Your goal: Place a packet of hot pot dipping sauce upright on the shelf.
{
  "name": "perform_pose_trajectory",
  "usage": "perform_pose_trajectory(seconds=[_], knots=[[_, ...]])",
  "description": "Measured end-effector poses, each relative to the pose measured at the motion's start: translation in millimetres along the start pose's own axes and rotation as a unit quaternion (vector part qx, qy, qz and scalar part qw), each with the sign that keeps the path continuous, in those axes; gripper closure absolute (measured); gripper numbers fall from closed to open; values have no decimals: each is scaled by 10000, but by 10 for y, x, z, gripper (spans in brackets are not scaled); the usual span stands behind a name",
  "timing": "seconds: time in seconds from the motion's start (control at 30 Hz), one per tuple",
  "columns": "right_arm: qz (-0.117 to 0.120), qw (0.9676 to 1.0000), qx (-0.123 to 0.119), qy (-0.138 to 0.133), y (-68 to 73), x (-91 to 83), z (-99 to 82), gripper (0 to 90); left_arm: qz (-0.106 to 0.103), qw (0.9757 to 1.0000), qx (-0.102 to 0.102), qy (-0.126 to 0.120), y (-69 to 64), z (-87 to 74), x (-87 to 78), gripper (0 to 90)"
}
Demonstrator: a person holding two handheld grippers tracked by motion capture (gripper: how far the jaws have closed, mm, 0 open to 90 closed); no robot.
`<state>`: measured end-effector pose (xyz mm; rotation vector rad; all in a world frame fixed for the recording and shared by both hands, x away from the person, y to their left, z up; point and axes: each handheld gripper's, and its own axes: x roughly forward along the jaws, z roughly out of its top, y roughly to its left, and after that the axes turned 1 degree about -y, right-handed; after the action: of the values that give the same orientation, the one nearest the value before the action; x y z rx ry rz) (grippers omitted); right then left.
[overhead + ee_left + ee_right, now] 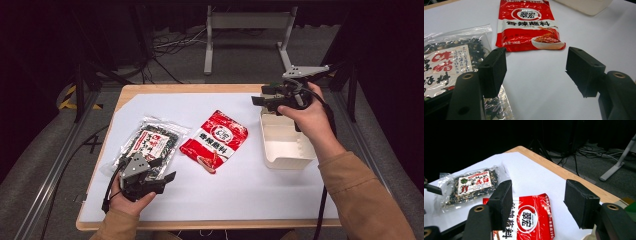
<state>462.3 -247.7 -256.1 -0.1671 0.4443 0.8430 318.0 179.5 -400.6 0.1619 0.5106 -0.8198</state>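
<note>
Red packet (pixel 214 140) lies mid-table; left gripper (pixel 162 172) at seven o'clock and right gripper (pixel 260 102) at two o'clock both gape empty.

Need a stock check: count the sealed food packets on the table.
2. The clear packet of dark dried food lies at the left by the left gripper; the red packet lies mid-table, left of the white tray.
</note>
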Motion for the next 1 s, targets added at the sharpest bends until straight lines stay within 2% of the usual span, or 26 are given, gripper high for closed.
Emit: perform_pose_trajectory(seconds=[0.13,0.3,0.47,0.53,0.73,1.0], knots=[[-15,10000,14,89,16,140,-68,409,25,10000,15,-32,-11,-5,-22,335],[-134,9990,47,424,26,324,-155,453,54,10000,2,-8,-13,-30,-49,335],[-158,9966,136,803,-14,526,-240,468,109,9999,-63,-25,-16,-60,-96,335],[-118,9956,243,900,-29,598,-275,456,136,9999,-69,-22,-17,-76,-117,335],[-171,9925,342,1164,-85,767,-370,439,195,9998,-96,-39,-11,-101,-160,334],[-321,9868,309,1558,-131,974,-522,409,189,9998,-83,-5,-8,-106,-160,334]])
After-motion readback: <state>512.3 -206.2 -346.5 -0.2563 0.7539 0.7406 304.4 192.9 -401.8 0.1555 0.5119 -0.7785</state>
